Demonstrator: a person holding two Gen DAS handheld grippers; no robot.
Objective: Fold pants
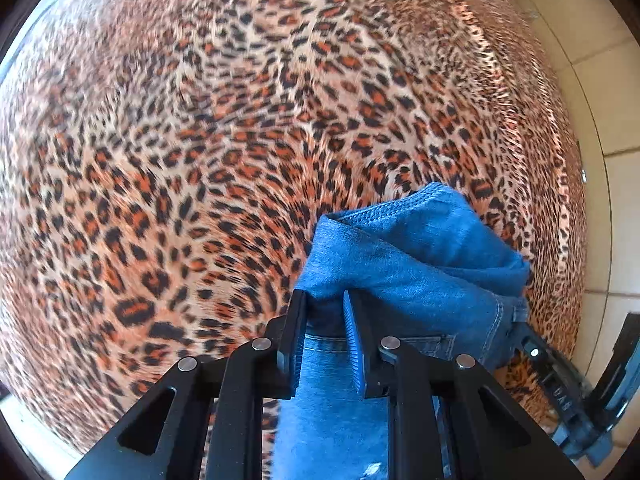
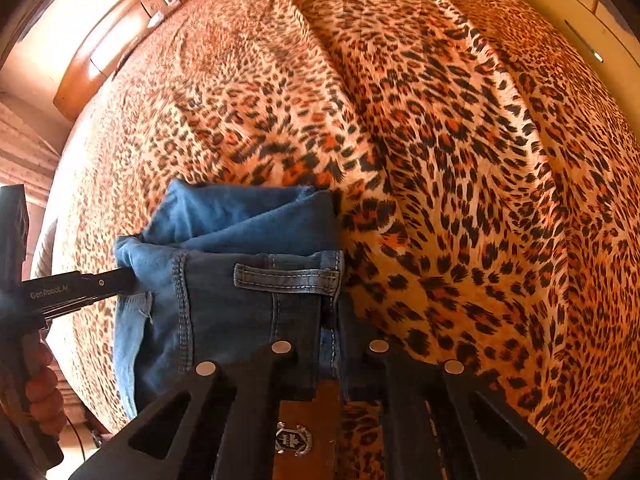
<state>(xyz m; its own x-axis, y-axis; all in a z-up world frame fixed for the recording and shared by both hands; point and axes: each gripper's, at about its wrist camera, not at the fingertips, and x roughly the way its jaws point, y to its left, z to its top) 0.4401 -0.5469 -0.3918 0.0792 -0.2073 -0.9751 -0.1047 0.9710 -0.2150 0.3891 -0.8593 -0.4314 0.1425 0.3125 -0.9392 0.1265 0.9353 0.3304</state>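
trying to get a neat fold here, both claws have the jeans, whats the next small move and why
Probably carry the jeans forward over the leopard-print bedspread and lay them down. The left claw pinches a bunched blue fold, the right claw holds the waistband edge by the belt loop, and the denim between them hangs crumpled, so it needs spreading flat first.

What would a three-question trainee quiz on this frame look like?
1. True or false: the jeans lie on a plain white sheet.
2. What does the left gripper hold? A) denim B) a pillow C) nothing
3. Fill in: the brown patch at the waistband sits by the ___ gripper.

Key: 1 false, it is a leopard-print bedspread; 2 A; 3 right.
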